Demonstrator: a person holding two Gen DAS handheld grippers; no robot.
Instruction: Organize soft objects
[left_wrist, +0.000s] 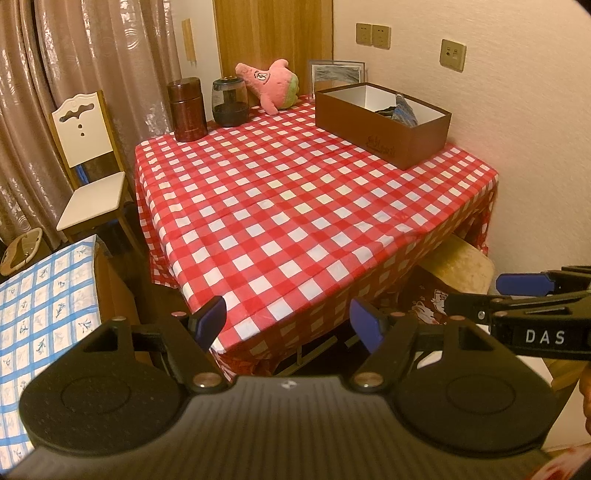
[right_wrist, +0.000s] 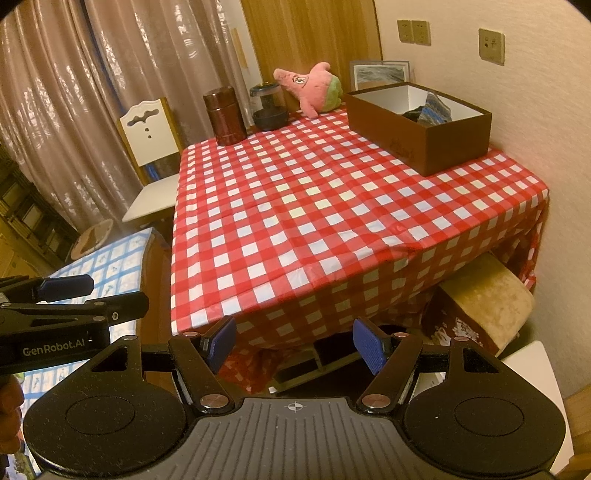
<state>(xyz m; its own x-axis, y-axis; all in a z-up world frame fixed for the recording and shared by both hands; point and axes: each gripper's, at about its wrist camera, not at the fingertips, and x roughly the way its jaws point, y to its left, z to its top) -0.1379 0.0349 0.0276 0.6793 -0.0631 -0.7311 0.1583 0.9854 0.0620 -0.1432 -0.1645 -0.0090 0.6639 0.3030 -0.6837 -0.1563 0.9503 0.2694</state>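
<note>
A pink star-shaped plush toy (left_wrist: 271, 84) leans at the far edge of the table with the red checked cloth (left_wrist: 295, 192); it also shows in the right wrist view (right_wrist: 314, 88). A brown open box (left_wrist: 382, 123) stands at the far right and holds folded dark and blue cloth (left_wrist: 399, 109); the box (right_wrist: 417, 125) and cloth (right_wrist: 430, 109) also show in the right wrist view. My left gripper (left_wrist: 290, 321) is open and empty, off the table's near corner. My right gripper (right_wrist: 293, 341) is open and empty, beside the left one.
A brown canister (left_wrist: 186, 109) and a glass jar (left_wrist: 229, 99) stand at the table's far left. A white chair (left_wrist: 88, 162) is left of the table. A blue checked surface (left_wrist: 44, 314) lies near left. A tan stool (left_wrist: 458, 266) sits under the table's right side.
</note>
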